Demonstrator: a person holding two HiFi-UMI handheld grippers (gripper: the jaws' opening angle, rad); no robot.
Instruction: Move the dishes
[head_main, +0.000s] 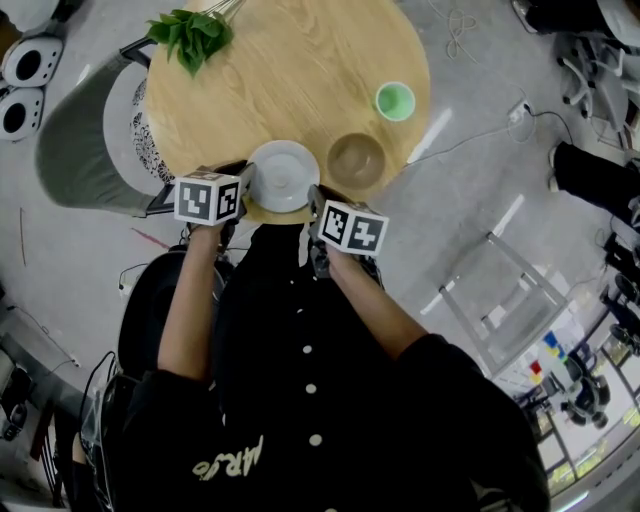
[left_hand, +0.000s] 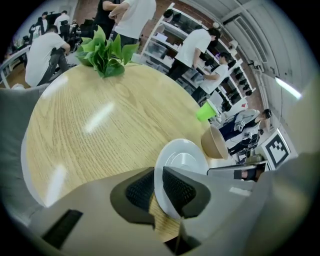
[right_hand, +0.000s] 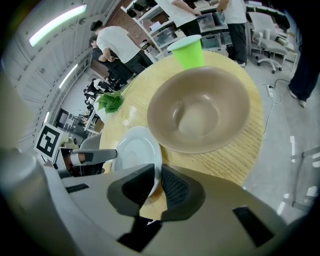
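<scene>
A white plate (head_main: 283, 172) lies at the near edge of the round wooden table (head_main: 290, 80). My left gripper (head_main: 245, 186) is shut on the plate's left rim, and my right gripper (head_main: 315, 200) is shut on its right rim. In the left gripper view the plate (left_hand: 182, 160) has its thin rim pinched between the black pads of the left gripper (left_hand: 159, 187). In the right gripper view the rim of the plate (right_hand: 135, 150) is likewise between the pads of the right gripper (right_hand: 156, 185). A brown bowl (head_main: 356, 160) stands just right of the plate.
A green cup (head_main: 395, 101) stands beyond the bowl near the table's right edge. A leafy plant (head_main: 190, 35) sits at the far left of the table. A grey chair (head_main: 80, 140) is left of the table. Several people work at shelves (left_hand: 200, 45) behind.
</scene>
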